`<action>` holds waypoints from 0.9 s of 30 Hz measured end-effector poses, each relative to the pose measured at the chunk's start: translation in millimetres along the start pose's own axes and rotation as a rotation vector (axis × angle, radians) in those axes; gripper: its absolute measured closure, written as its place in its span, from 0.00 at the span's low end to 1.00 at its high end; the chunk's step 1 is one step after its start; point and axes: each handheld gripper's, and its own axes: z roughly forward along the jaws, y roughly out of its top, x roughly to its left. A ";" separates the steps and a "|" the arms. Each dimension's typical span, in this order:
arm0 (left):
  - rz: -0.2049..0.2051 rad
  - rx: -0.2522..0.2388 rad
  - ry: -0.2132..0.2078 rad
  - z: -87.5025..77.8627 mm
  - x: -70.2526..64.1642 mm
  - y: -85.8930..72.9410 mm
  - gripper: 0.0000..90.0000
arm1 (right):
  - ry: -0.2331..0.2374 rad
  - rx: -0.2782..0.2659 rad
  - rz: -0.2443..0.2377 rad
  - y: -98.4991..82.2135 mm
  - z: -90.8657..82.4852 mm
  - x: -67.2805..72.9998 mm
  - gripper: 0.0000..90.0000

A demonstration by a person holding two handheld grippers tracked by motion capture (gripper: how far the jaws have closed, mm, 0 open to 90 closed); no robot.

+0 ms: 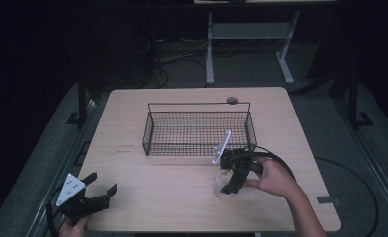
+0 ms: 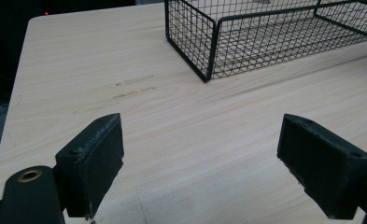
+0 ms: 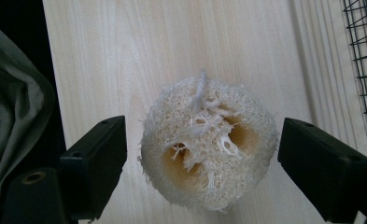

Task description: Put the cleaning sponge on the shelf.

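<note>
A pale loofah sponge slice [image 3: 209, 147] with holes through it lies flat on the wooden table [image 1: 147, 192]. My right gripper [image 3: 202, 161] is open and straddles it, a jaw on either side with a small gap to each. From above, the loofah [image 1: 222, 183] sits under the right gripper [image 1: 228, 182], just in front of the black wire basket [image 1: 199, 131]. My left gripper [image 1: 102, 185] rests open near the table's front left corner, with nothing between its jaws [image 2: 200, 158].
The wire basket [image 2: 265, 35] stands mid-table, its near left corner ahead of the left gripper. A small round disc [image 1: 232, 100] lies at the table's far edge. Grey cloth [image 3: 13, 107] hangs past the table edge in the right gripper view.
</note>
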 end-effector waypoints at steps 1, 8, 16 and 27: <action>-0.001 -0.001 0.000 0.1 0.1 0.0 0.15 | 0.002 0.002 -0.002 0.3 0.8 -0.4 0.17; -0.002 0.002 -0.001 -0.1 0.2 0.4 0.15 | 0.018 0.029 -0.007 2.4 5.7 -0.6 0.28; -0.006 0.000 -0.001 -0.1 0.8 0.3 0.15 | 0.020 0.011 -0.019 5.7 -3.0 -3.1 0.31; 0.003 0.010 -0.012 2.6 -0.7 1.5 0.15 | 0.013 -0.012 -0.032 18.4 -24.7 -10.1 0.31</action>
